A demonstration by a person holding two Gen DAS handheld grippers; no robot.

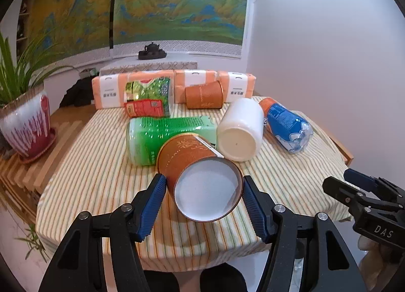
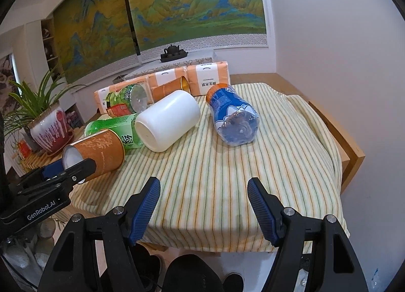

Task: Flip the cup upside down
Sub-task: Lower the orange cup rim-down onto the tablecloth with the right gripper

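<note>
An orange paper cup [image 1: 197, 173] lies on its side on the striped cloth, white mouth toward me; it also shows in the right wrist view [image 2: 101, 152]. My left gripper [image 1: 203, 190] is open with its blue fingers [image 1: 154, 203] on either side of the cup's rim, close to it or just touching. My right gripper [image 2: 203, 203] is open and empty above the cloth near the front edge; it shows at the right in the left wrist view [image 1: 359, 190]. A white cup [image 1: 240, 132] lies on its side, base toward me, and a second orange cup [image 1: 203, 94] lies at the back.
A green bottle [image 1: 167, 135] lies behind the orange cup. A blue-labelled bottle [image 1: 286, 124] lies at right. Another green bottle [image 1: 149, 99] and orange tissue packs [image 1: 108, 89] sit at the back. A potted plant [image 1: 25, 124] stands at left. The table's wooden edge [image 2: 354, 155] runs at right.
</note>
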